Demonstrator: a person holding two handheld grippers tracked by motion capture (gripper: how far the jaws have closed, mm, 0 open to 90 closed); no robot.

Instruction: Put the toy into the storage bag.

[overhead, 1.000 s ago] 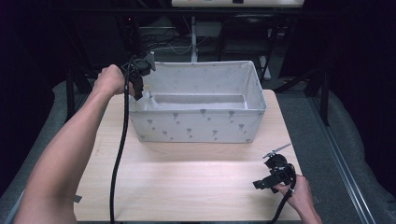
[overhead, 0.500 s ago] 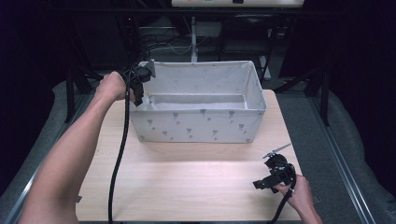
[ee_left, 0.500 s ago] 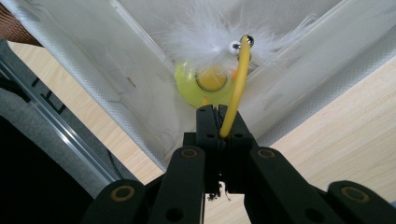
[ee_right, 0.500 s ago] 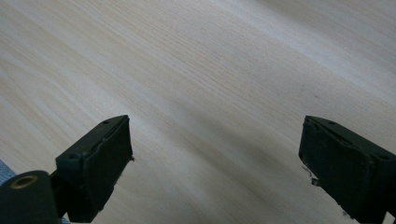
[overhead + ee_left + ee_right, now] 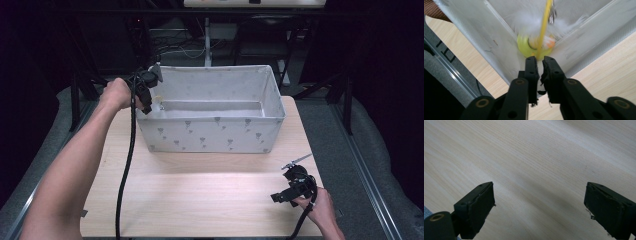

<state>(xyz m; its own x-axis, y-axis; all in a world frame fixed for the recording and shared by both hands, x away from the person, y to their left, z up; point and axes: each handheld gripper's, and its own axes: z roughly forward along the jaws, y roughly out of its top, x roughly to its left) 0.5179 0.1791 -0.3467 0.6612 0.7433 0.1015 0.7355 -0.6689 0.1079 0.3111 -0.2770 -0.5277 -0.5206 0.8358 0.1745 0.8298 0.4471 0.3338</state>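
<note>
High view. Wooden worktop (image 5: 200, 200), bare across its near half. One white fabric bin (image 5: 215, 132) with a small grey print, open-topped, standing at the far middle. Left gripper (image 5: 145, 92) held at the bin's far-left corner, over the rim, with its cable trailing down along the forearm. A small yellow speck sits inside that corner. Right gripper (image 5: 292, 192) rests low at the near-right of the worktop, well apart from the bin.

Left gripper view. Jaws nearly pressed together, pinching a thin yellow stick (image 5: 543, 30) that runs down into the bin's corner. At the bottom, blurred: a yellow round piece (image 5: 529, 47) with white feathers and an orange spot, seemingly a feathered toy on a wand.

Right gripper view. Jaws spread wide, nothing between them, bare wood below.

Status, as judged: toy is down inside the bin; release not yet made. Remaining: let go of the stick and lift clear.

Clearances: bin walls close on two sides of the left gripper; open room lies upward and toward the near worktop.
</note>
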